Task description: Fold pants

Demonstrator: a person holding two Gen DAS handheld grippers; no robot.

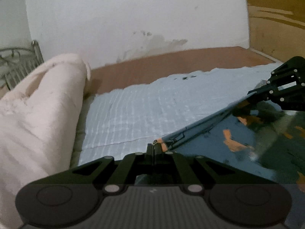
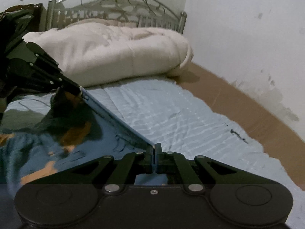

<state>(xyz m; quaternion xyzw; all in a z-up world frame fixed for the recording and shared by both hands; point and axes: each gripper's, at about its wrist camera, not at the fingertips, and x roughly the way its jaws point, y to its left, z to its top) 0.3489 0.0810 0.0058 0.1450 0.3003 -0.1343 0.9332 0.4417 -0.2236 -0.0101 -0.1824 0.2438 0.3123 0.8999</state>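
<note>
The bed fills both views, covered by a pale blue sheet, with a pink quilt bundled up near the metal headboard and a stained white wall alongside.

The pants lie across the near side of the bed, blue with orange and dark green patches. Their top edge is pulled taut in a straight line between my two claws and lifted off the sheet, while the rest hangs down and trails below.

My left claw is pressed together, pinching one corner of that edge. My right claw is likewise clamped, with a thin blue strip of the cloth showing between its pads.

I judge the pants light, thin and limp: they sag where unsupported and hold a line only under tension. They look smooth, perhaps a little slippery, so a shallow bite could slide out. Corners of the hem or waistband are the best holds, since the doubled seam gives my pads something thicker to grip. I must keep both claws apart enough to hold the edge straight, or it will bunch.
</note>
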